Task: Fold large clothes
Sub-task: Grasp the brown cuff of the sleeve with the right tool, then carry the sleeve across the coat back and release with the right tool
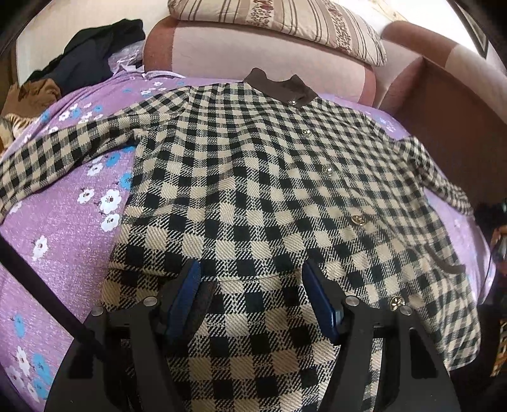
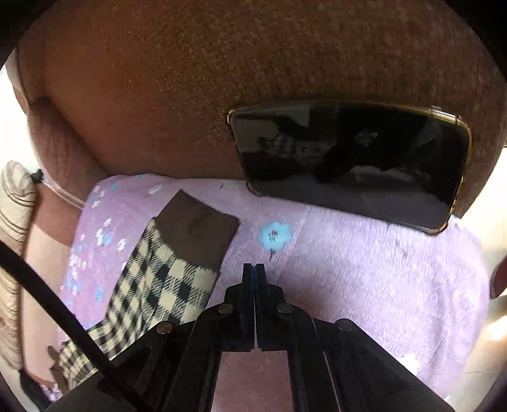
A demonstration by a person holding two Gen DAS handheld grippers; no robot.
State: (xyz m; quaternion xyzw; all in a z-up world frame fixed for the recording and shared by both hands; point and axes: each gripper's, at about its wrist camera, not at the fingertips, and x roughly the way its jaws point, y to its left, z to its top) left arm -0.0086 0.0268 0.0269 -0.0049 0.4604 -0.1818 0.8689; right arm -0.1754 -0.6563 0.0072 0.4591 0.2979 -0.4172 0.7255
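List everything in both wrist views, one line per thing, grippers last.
checked coat: one, black and beige, brown collar, gold buttons, spread flat on the bedsheet.
coat sleeve cuff: one, brown, lying on the sheet left of the right gripper.
bedsheet: one, purple with white and blue flowers.
pillow: one, cream with brown stripes, on the sofa back.
dark clothes: a pile, black and brown, far left.
phone: one, black, gold rim, against the brown cushion.
left gripper: open above the coat hem.
right gripper: shut, empty.

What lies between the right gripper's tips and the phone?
In the right wrist view, only bare purple floral sheet lies between the shut right gripper and the phone.
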